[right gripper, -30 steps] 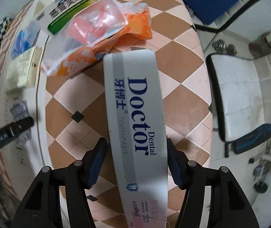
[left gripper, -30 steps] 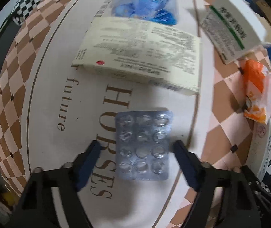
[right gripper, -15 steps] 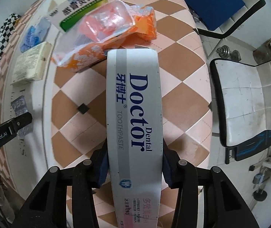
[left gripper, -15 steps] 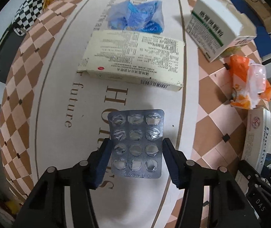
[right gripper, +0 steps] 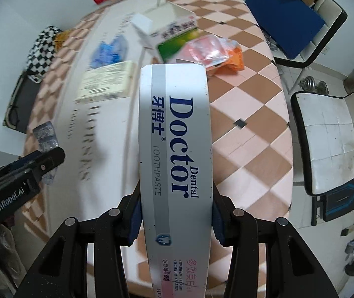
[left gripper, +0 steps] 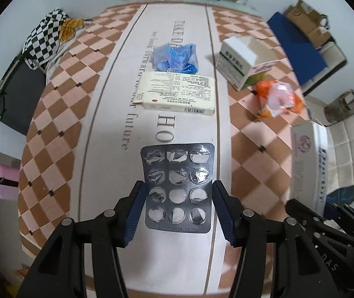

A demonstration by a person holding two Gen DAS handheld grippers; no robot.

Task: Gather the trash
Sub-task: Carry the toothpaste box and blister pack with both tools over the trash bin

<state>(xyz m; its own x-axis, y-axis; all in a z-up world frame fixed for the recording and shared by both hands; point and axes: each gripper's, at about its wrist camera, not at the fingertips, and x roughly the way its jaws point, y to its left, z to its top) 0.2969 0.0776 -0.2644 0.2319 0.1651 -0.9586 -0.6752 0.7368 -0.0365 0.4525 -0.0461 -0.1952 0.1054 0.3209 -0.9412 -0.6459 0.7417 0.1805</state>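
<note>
An emptied silver blister pack [left gripper: 177, 164] hangs above the table with my left gripper [left gripper: 177, 191] shut on its lower half, blue pads pressing both long edges. A long white "Doctor" toothpaste box [right gripper: 174, 124] is held the same way by my right gripper [right gripper: 175, 198], shut on its sides and lifted off the checked cloth. In the left wrist view the toothpaste box [left gripper: 306, 161] stands at the right edge. The right wrist view shows the left gripper [right gripper: 27, 168] with the blister pack [right gripper: 45, 134] at far left.
On the table [left gripper: 60, 114] lie a cream medicine box [left gripper: 177, 94], a blue plastic bag [left gripper: 175, 57], a white and green carton [left gripper: 244, 64] and an orange wrapper [left gripper: 276, 96]. A white chair [right gripper: 331, 136] stands to the right, and clutter lines the far wall.
Both grippers closed on their items, the left on the blister pack and the right on the toothpaste box, then rose with them. The table now looks farther away.
</note>
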